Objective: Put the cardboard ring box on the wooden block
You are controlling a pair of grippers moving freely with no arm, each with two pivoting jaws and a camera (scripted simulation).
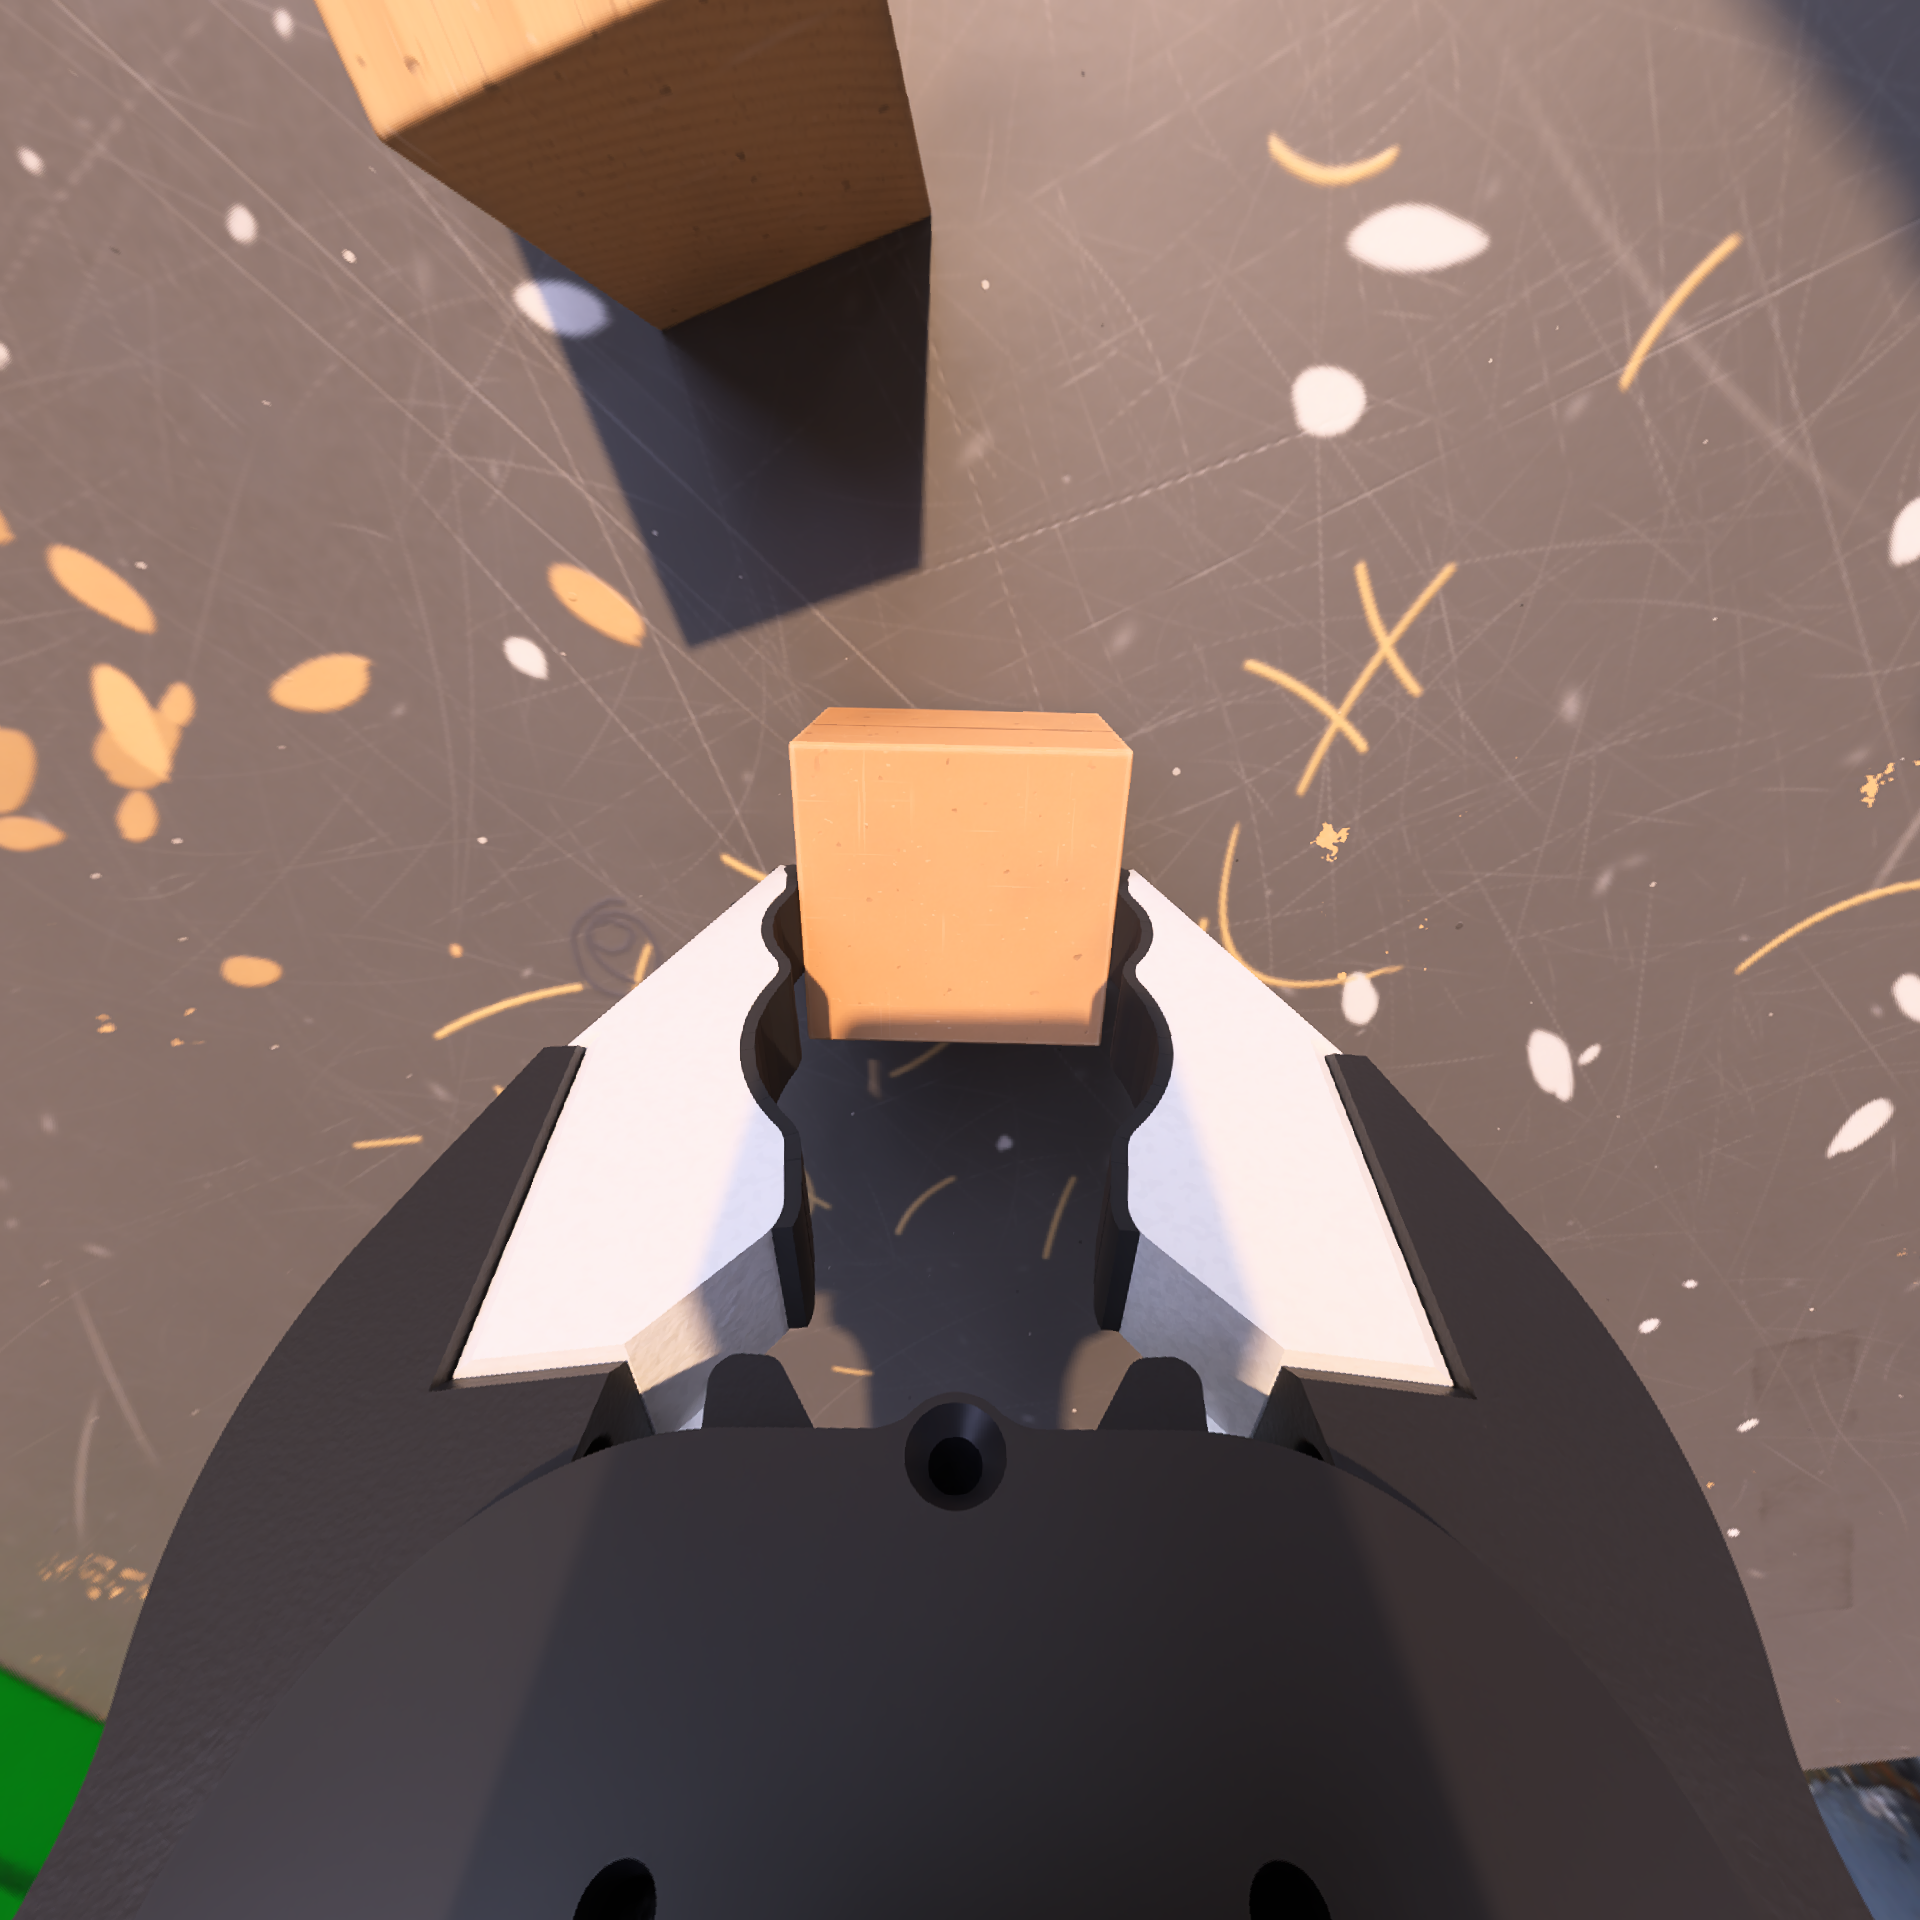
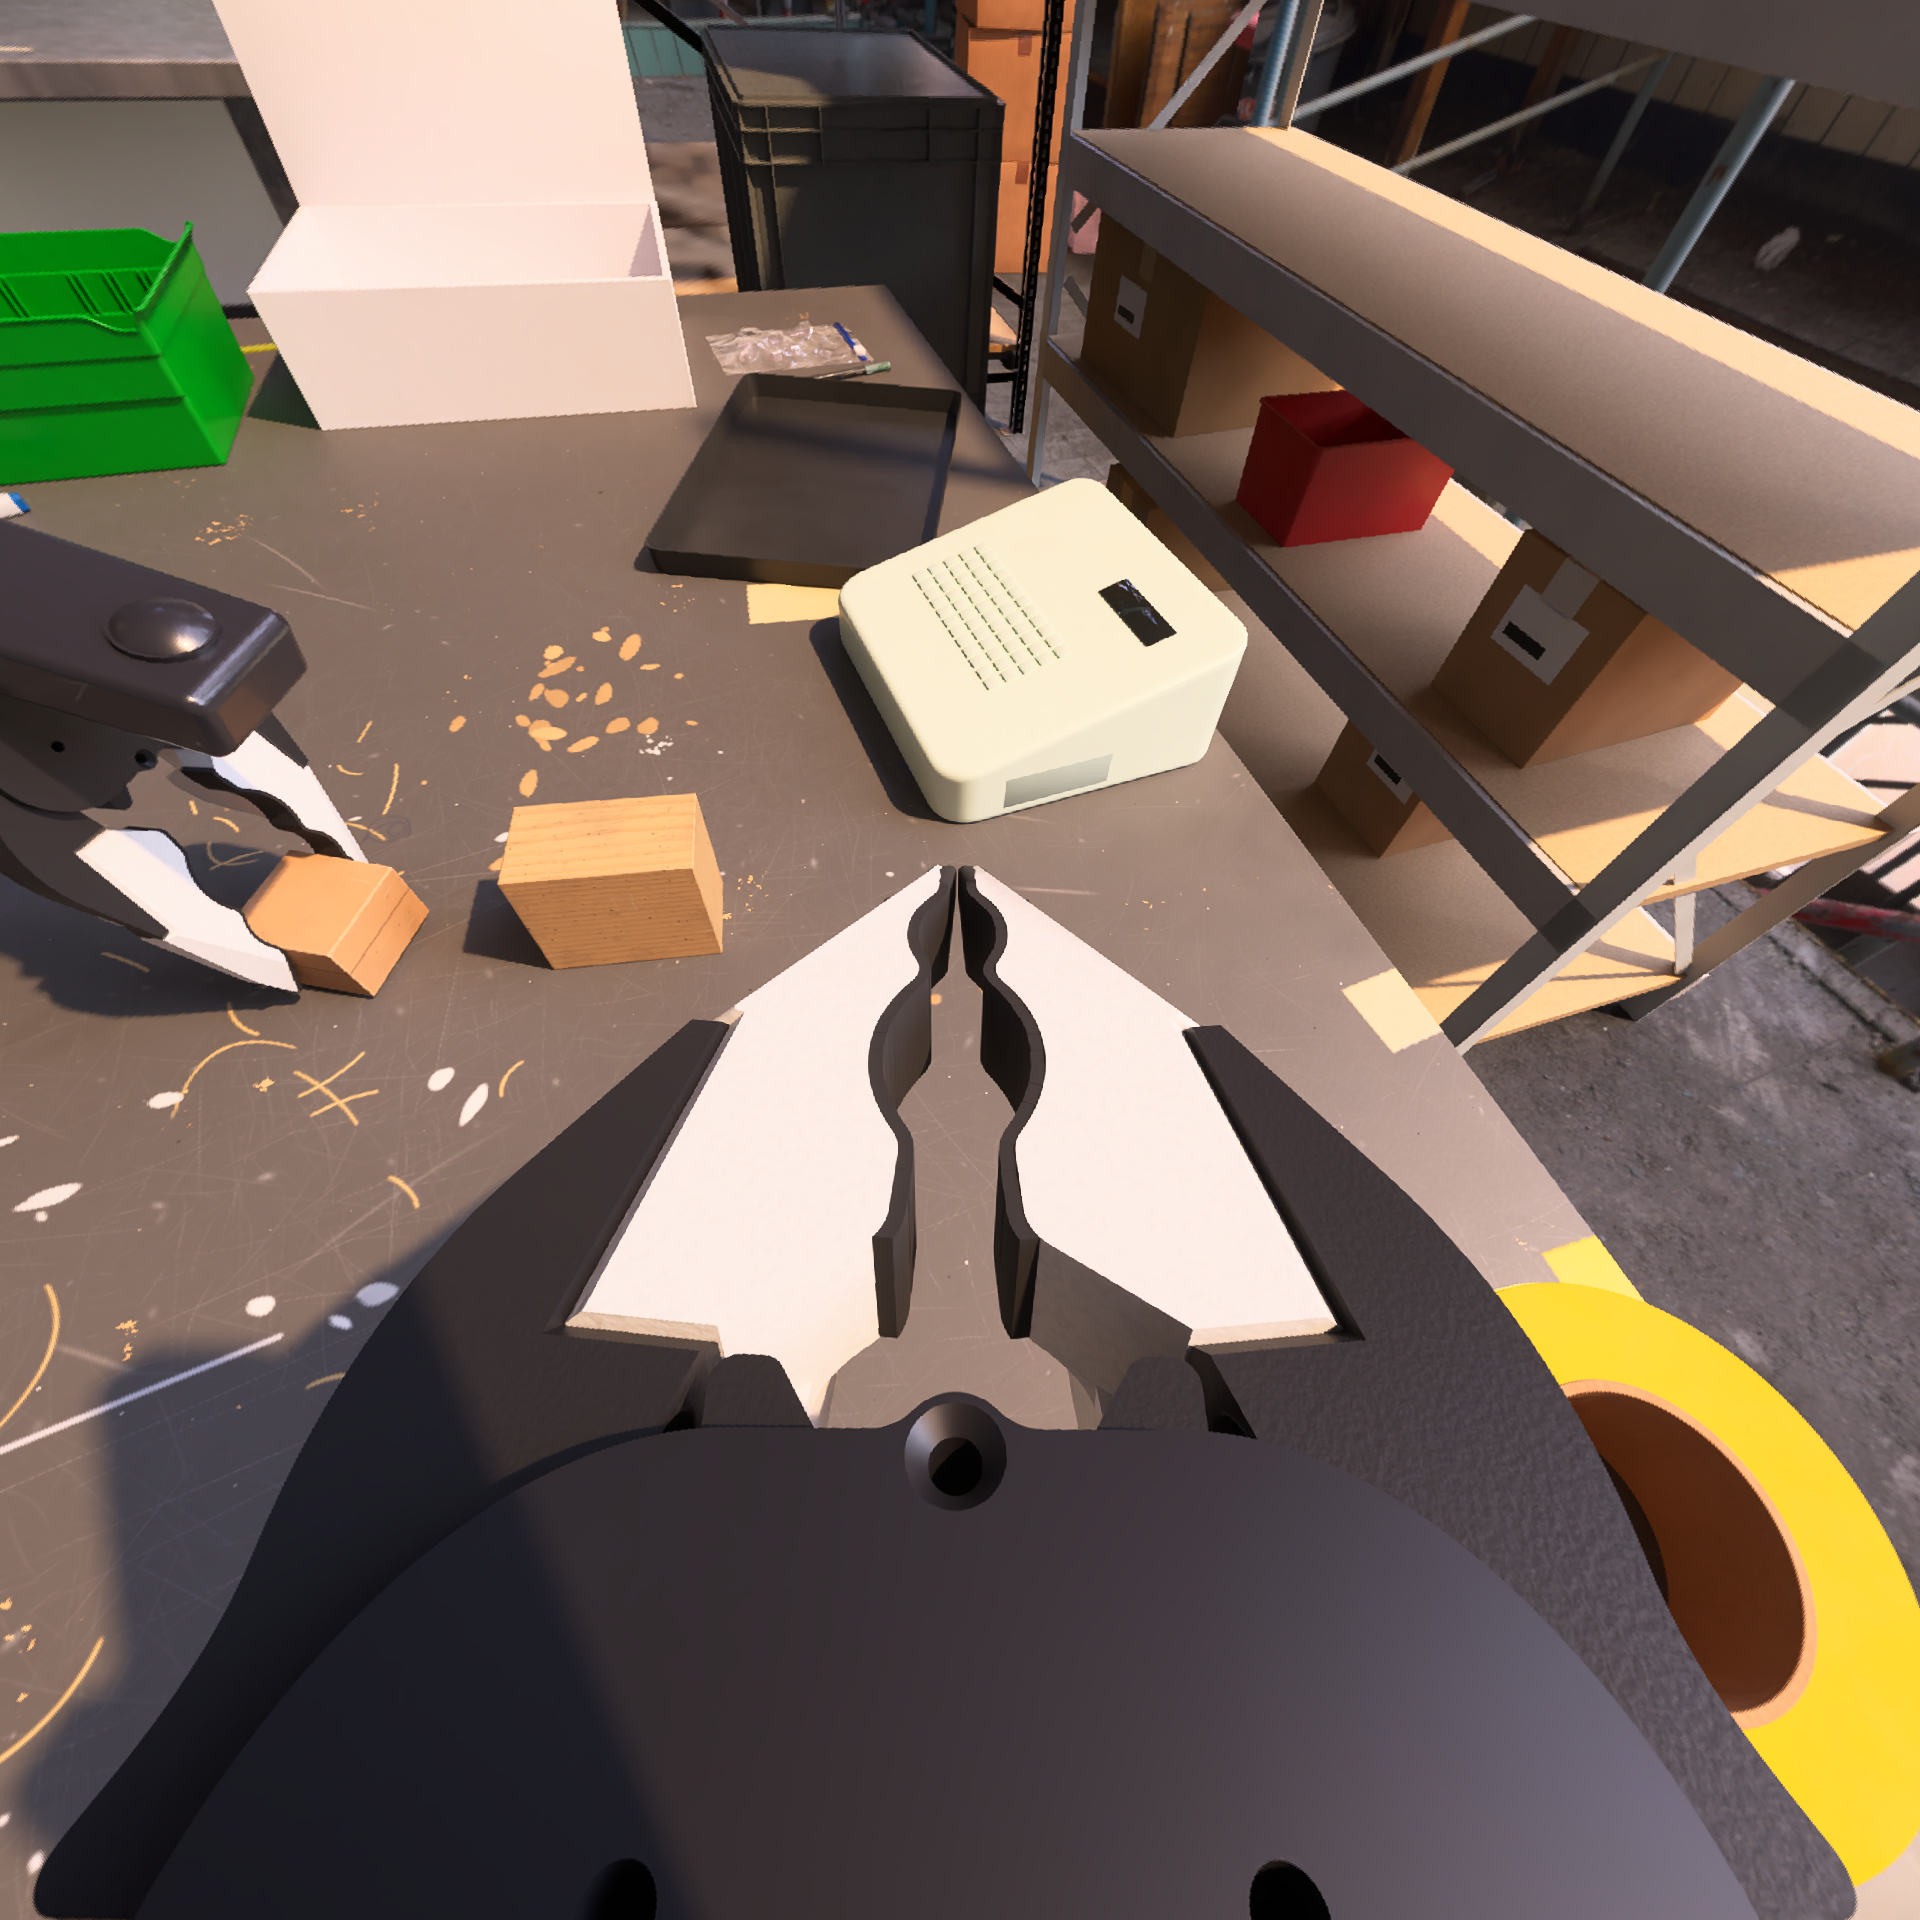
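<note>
The cardboard ring box (image 1: 956, 873) is a small tan cube held between the white fingertips of my left gripper (image 1: 956, 883), which is shut on its two sides. In the right wrist view the box (image 2: 332, 925) is tilted, low over the grey table, in the left gripper (image 2: 312, 914). The wooden block (image 1: 665, 135) stands ahead of the box and slightly left; it stands just right of the box in the right wrist view (image 2: 613, 883). My right gripper (image 2: 956, 873) is shut and empty, above the table to the right of the block.
A cream device (image 2: 1039, 644), a black tray (image 2: 810, 478), a white open box (image 2: 468, 312) and a green bin (image 2: 104, 353) stand behind the block. A yellow tape roll (image 2: 1766, 1558) lies at the right table edge. A shelf rack (image 2: 1455, 312) stands beyond it.
</note>
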